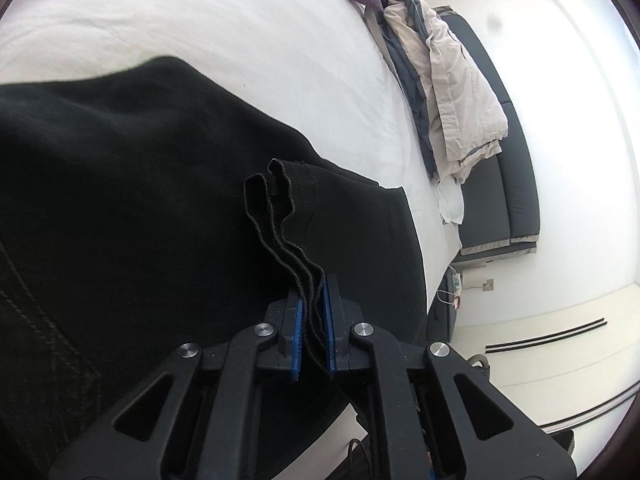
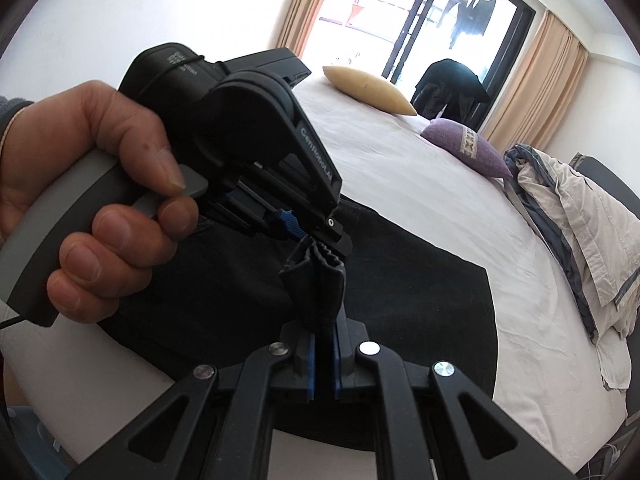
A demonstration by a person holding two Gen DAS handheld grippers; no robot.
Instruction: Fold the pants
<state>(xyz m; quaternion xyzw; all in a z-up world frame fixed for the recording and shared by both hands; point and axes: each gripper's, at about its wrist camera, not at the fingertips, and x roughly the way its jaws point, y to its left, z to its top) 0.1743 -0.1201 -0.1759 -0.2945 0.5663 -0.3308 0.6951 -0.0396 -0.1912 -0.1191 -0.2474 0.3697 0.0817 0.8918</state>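
Black pants lie spread over the white bed. My left gripper is shut on a bunched, stitched hem edge of the pants, which stands up between the blue pads. In the right wrist view my right gripper is shut on another folded bit of the black pants. Just beyond it a hand holds the left gripper, whose tips pinch the same raised bunch of cloth.
A crumpled beige and blue duvet lies on the bed's right side beside a dark padded bench. A purple cushion and a yellow pillow sit farther back. Dark clothing hangs by the balcony door.
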